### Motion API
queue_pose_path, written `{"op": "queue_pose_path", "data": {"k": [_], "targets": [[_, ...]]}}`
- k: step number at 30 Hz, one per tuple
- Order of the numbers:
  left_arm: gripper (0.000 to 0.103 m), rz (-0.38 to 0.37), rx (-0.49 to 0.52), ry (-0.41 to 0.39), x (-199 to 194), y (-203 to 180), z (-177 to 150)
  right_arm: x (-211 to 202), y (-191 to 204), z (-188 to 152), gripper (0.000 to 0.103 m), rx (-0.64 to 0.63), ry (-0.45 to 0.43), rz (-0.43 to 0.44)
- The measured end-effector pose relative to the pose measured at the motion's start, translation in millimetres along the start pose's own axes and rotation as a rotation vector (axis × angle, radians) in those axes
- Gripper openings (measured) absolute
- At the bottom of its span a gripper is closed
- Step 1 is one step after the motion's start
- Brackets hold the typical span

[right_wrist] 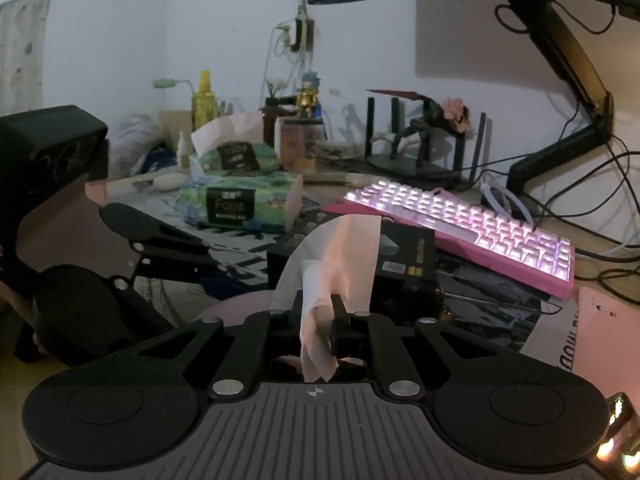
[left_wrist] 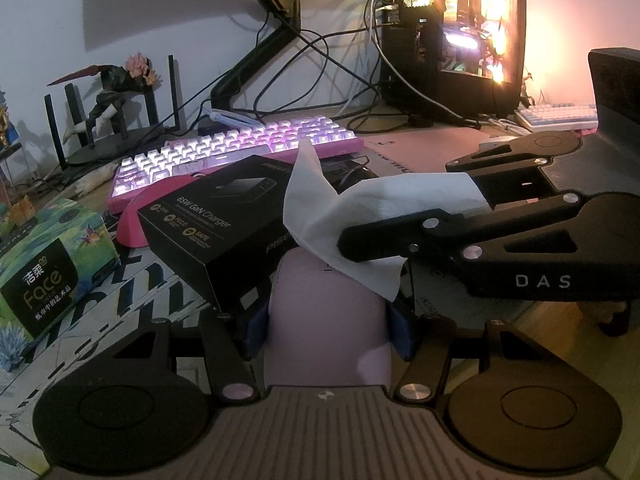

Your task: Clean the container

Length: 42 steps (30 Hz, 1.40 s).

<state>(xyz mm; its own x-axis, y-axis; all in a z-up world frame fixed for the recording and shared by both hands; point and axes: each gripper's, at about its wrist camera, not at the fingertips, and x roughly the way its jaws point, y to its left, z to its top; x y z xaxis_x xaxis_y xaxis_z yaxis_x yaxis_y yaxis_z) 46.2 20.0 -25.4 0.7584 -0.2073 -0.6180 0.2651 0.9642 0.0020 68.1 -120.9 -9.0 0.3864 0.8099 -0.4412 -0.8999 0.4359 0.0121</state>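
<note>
A pale pink container (left_wrist: 328, 320) sits between the blue pads (left_wrist: 254, 334) of my left gripper (left_wrist: 328, 332), which is shut on its sides. My right gripper (left_wrist: 360, 236) comes in from the right, shut on a white tissue (left_wrist: 340, 208), with the tissue hanging over the container's far top. In the right wrist view the tissue (right_wrist: 332, 264) stands up from the shut right gripper (right_wrist: 320, 320), and the container's pink rim (right_wrist: 240, 304) shows just beyond it. The left gripper (right_wrist: 168, 248) shows at the left there.
A black charger box (left_wrist: 224, 220) lies right behind the container. A lit pink keyboard (left_wrist: 240, 148) is beyond it. A green tissue pack (left_wrist: 48, 268) lies at the left. A figurine (left_wrist: 112, 92), monitor arm (left_wrist: 260, 52), cables and a lit PC case (left_wrist: 460, 32) stand at the back.
</note>
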Motion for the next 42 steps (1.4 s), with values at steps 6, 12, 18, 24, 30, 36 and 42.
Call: {"op": "queue_pose_path", "data": {"k": [6, 12, 18, 24, 30, 36, 42], "targets": [[0.06, 0.0, 0.0, 0.0, 0, 0, 0, 1, -6, 1, 0.013, -0.009, -0.002, 0.021], [0.06, 0.0, 0.0, 0.0, 0, 0, 0, 2, -12, 2, 0.013, -0.018, -0.005, 0.042], [0.06, 0.0, 0.0, 0.0, 0, 0, 0, 3, -16, 3, 0.013, -0.018, -0.006, 0.052], [0.06, 0.0, 0.0, 0.0, 0, 0, 0, 3, -19, 3, 0.013, 0.001, -0.004, 0.027], [0.06, 0.0, 0.0, 0.0, 0, 0, 0, 4, -23, 2, 0.013, 0.028, 0.003, -0.025], [0.06, 0.0, 0.0, 0.0, 0, 0, 0, 6, -24, 1, 0.013, 0.032, 0.009, -0.039], [0.06, 0.0, 0.0, 0.0, 0, 0, 0, 5, -18, 1, 0.013, -0.006, -0.004, 0.009]]}}
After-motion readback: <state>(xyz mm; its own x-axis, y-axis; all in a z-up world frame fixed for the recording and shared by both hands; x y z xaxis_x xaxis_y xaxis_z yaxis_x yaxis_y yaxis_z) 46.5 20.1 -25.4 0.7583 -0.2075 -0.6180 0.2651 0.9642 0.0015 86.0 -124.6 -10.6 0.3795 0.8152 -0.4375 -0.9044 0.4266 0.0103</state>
